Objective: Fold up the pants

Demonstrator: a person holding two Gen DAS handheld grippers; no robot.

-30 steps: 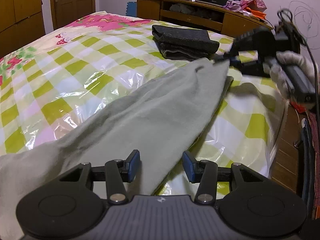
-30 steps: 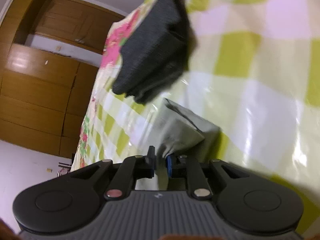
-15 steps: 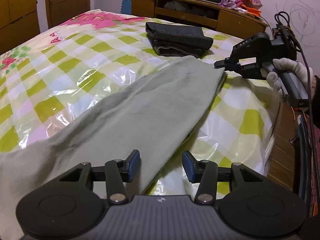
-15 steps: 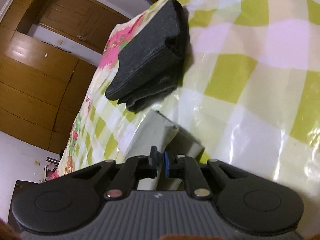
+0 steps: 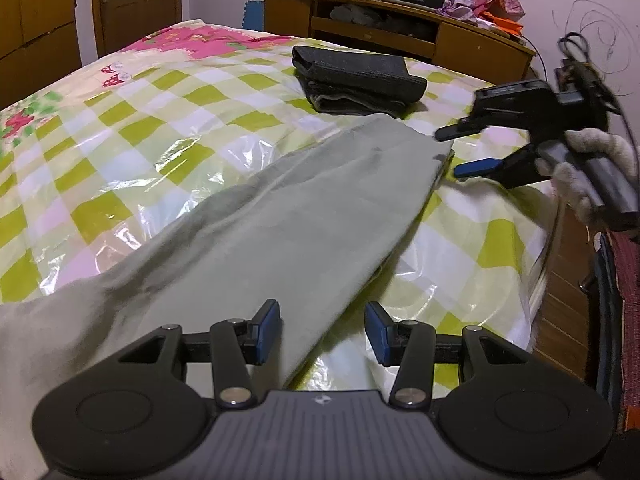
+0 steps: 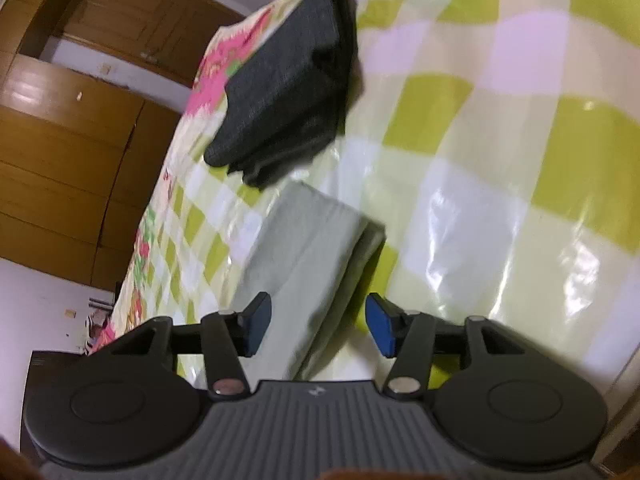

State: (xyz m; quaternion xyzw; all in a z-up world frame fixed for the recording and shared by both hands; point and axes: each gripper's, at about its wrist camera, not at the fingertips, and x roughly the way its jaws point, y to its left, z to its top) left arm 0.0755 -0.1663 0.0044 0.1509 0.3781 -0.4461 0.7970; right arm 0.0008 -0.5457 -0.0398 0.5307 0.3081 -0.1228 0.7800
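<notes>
Pale grey-green pants (image 5: pixel 288 216) lie folded lengthwise on the checked bed, running from near left to the far right edge. My left gripper (image 5: pixel 322 332) is open and empty, hovering over the pants' near edge. My right gripper (image 5: pixel 456 152) is open just past the pants' far end, held by a gloved hand. In the right wrist view the right gripper (image 6: pixel 318 330) is open over the layered hem of the pants (image 6: pixel 308 248), not gripping it.
A folded dark grey garment (image 5: pixel 356 80) lies on the bed (image 5: pixel 120 152) beyond the pants; it also shows in the right wrist view (image 6: pixel 284 88). A wooden TV cabinet (image 5: pixel 400 36) stands behind. The bed's right edge drops to the floor (image 5: pixel 560 312).
My right gripper was shut on the pants' far hem, laid it down on the bed, then opened and let go. The left gripper stayed open in place.
</notes>
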